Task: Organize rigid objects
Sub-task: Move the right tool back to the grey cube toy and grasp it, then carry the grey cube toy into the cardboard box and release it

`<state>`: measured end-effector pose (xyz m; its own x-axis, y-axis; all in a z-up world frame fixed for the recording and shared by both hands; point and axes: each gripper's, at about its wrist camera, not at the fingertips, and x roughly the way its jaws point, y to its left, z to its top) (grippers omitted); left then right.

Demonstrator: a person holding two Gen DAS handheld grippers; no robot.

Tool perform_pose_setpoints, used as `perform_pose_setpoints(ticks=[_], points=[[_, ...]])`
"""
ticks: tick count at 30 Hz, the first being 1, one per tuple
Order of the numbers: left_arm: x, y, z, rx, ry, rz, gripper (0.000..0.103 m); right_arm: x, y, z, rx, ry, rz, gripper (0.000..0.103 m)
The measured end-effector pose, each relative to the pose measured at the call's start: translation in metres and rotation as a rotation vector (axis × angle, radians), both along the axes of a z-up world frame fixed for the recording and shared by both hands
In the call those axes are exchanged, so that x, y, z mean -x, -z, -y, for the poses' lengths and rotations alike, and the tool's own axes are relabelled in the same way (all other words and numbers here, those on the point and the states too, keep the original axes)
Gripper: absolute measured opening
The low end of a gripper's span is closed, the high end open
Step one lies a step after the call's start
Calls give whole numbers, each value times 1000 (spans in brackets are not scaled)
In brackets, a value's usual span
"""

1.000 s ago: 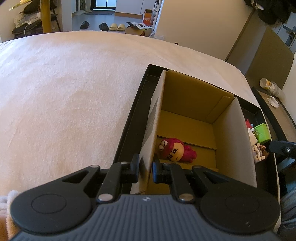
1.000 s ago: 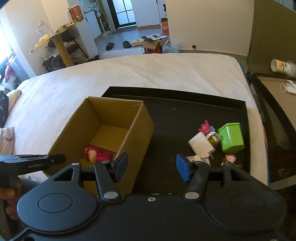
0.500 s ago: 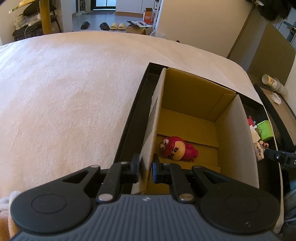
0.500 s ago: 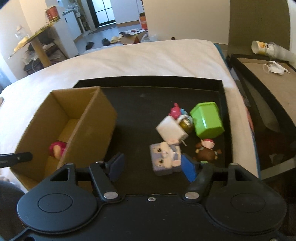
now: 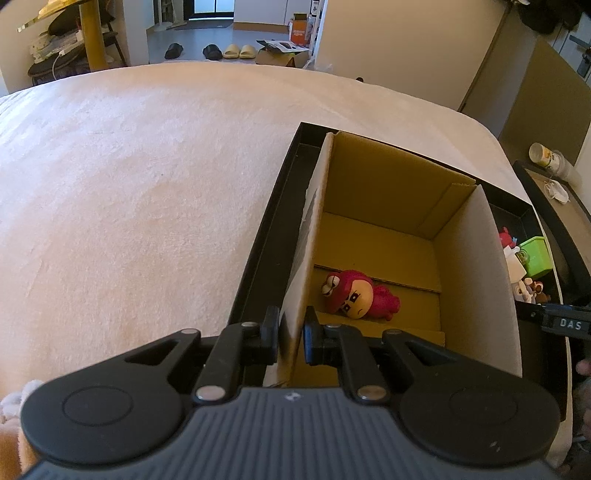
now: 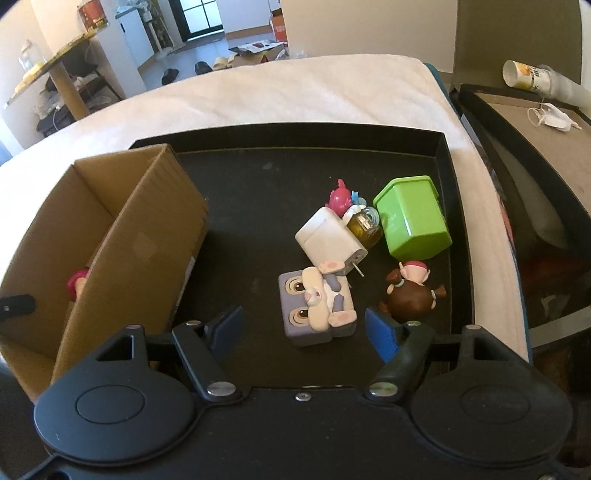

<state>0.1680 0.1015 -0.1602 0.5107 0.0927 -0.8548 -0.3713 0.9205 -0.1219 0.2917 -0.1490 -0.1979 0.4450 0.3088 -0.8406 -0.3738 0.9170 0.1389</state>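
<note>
White "DAS" lettering marks the right gripper (image 6: 303, 325), fingers wide; left gripper (image 5: 290, 330) clamps the cardboard box (image 5: 373, 199).

A bed (image 5: 147, 184) under a pale, fuzzy cover fills most of the view. At twelve o'clock, slippers (image 5: 240, 51) and dark shoes (image 5: 192, 51) lie on a grey floor (image 5: 207, 40) before a glazed door (image 6: 201, 14). A yellow-legged table (image 6: 55, 66) stands at ten o'clock. A cream wall (image 5: 406, 48) rises at one o'clock, with a dark side table (image 6: 535, 122) at two.
</note>
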Motion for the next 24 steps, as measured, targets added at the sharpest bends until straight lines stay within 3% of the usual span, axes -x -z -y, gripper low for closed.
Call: perform_pose_setpoints(ticks=[2,5,24], points=[[0,-1,0,-1,0,0,12,-2,4,-1,6,-1,-8,68],[0,-1,0,1,0,2,12,-3,7,-1,31,4,-6,45],[1,0,-3,18,-2,16,12,16,-21,-2,-19,-33,37,43]])
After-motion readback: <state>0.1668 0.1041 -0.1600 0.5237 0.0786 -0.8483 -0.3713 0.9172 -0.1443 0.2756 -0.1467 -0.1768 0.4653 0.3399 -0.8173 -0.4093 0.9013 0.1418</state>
